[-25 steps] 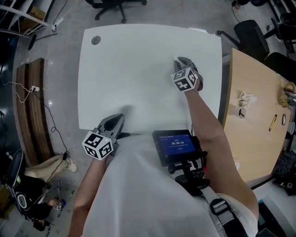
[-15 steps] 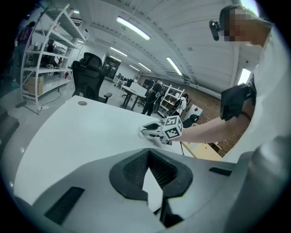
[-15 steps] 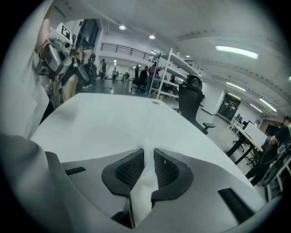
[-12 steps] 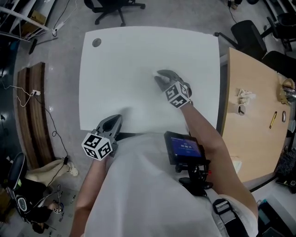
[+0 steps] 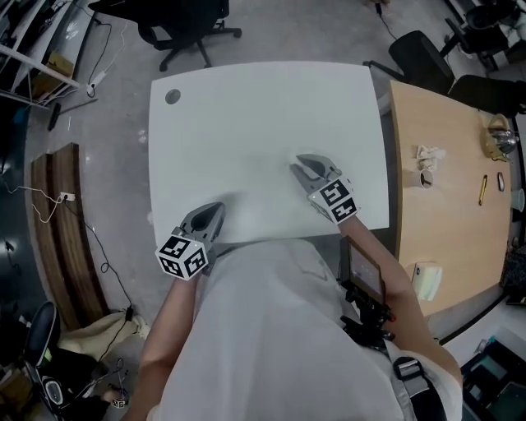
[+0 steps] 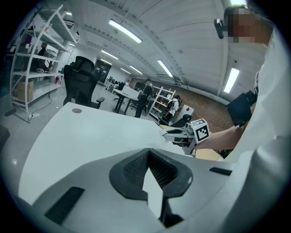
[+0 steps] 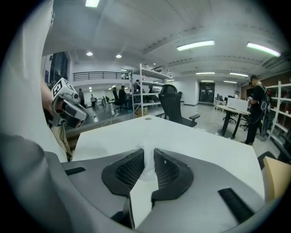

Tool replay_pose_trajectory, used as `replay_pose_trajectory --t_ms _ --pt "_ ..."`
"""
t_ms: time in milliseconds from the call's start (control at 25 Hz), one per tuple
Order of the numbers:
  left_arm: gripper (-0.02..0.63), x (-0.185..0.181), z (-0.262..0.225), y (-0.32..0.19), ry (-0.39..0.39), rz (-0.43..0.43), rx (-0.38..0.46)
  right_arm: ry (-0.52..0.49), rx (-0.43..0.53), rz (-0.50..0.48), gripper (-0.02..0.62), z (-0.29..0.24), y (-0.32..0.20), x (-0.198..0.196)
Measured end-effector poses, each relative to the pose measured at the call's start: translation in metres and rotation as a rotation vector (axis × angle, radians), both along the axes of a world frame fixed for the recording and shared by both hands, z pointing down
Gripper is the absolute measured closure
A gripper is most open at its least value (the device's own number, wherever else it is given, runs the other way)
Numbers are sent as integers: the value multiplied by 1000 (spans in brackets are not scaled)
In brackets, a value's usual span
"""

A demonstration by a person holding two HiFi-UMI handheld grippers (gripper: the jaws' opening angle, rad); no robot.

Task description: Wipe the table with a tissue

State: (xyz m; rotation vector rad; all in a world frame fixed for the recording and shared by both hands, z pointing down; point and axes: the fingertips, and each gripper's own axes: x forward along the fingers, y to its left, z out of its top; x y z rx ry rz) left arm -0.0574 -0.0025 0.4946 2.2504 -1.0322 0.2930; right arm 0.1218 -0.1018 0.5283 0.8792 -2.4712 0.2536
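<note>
While the right gripper [image 5: 306,167] is pinching the tissue [image 7: 148,152] tight in its narrow jaws over the table [image 5: 246,115], towards its near right corner, the wiping step seems to be running. The left gripper [image 5: 212,210], jaws together and empty, is hanging at the near edge. The next stroke is probably calling for the tissue pressed flat and dragged across.

Right claw [image 5: 302,167] over desk [image 5: 246,115], front-right part, tissue [image 7: 146,160] in it. Left claw [image 5: 210,212] at front edge. Chair [image 5: 177,25] behind desk.
</note>
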Motion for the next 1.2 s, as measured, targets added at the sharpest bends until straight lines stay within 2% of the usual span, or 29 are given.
replay_pose_trajectory --t_ms 200,360,840,1200 --pt "598 -20 -3 -10 10 18 55 -48 -12 78 534 -19 18 -3" --pt "598 -16 -1 4 17 74 38 -75 -58 154 534 -28 55 3" --pt "598 -10 11 39 4 178 46 -109 -69 221 534 -28 114 -4" --pt "598 -21 6 50 15 184 59 -101 -49 222 534 -34 122 -17"
